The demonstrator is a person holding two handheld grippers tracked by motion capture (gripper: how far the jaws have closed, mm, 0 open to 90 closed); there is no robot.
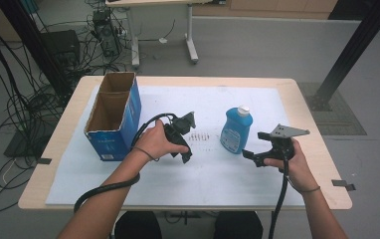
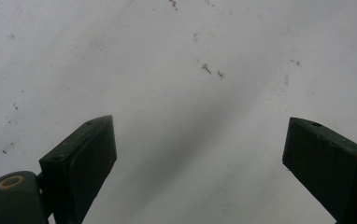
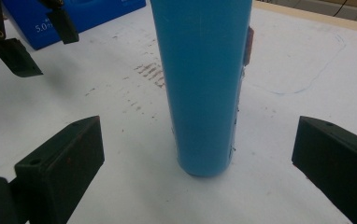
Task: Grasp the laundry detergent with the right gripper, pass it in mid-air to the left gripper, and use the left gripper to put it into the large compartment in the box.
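Blue bottle (image 1: 237,130) stands upright between both wide-open, empty claws – left claw (image 1: 184,139), right claw (image 1: 258,147) (open box (image 1: 113,115) beyond).

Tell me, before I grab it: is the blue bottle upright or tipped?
Upright: the blue bottle stands on its base, white cap on top.

The upper part and white cap of the upright blue plastic bottle (image 3: 201,84) are cut off by the top edge of the right gripper view. The small print on the near face of the open blue cardboard box (image 1: 114,134) cannot be read in the high view. The tips of the left gripper (image 1: 188,137) are partly hidden there by its own body and the hand.
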